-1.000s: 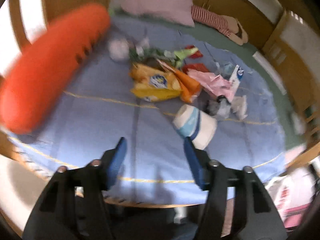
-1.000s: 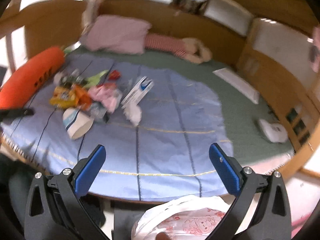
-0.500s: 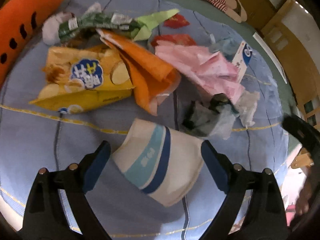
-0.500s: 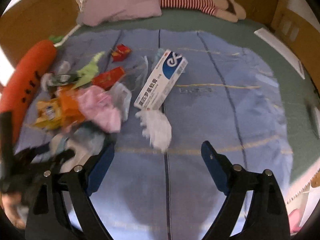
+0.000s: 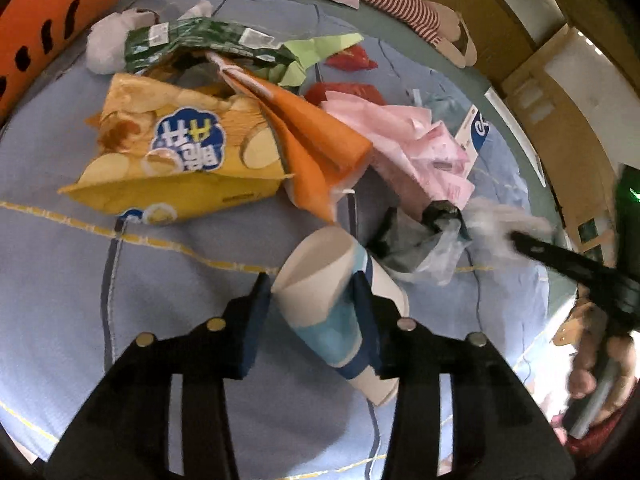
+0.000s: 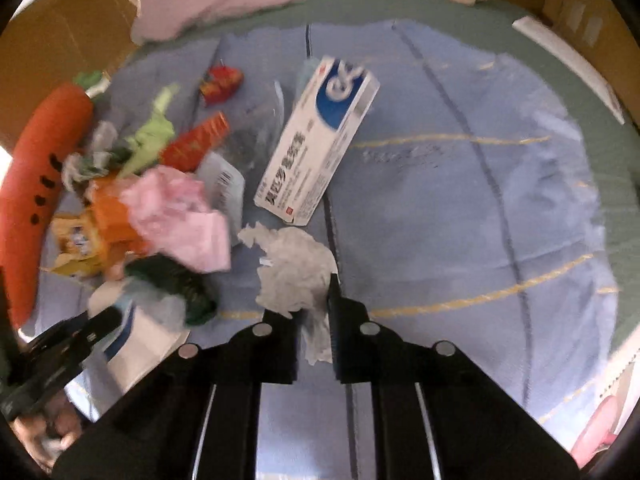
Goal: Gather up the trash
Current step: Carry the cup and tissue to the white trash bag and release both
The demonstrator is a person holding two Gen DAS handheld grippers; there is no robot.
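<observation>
Currently, status by item:
Left tongs (image 5: pixel 312 300): jaws have just been closing, pads now pressed on both sides of the paper cup (image 5: pixel 340 304)
Paper cup: white with blue bands, lying tilted on the blue blanket (image 5: pixel 80 300) of the bed, between the left pads
Right tongs (image 6: pixel 314 320): jaws have just been closing, now drawn together on the crumpled white tissue (image 6: pixel 296 272)
Tissue: on the blanket, its near edge pinched between the right pads, the rest spread just beyond the tips
Remaining trash, beyond the left tongs: yellow chip bag (image 5: pixel 172 160), orange wrapper (image 5: pixel 316 148), pink wrapper (image 5: pixel 412 140), green packet (image 5: pixel 200 36)
Beyond the right tongs: white and blue carton (image 6: pixel 320 140), just past the tissue
Far left of both tongs: orange carrot plush (image 6: pixel 40 176)
</observation>
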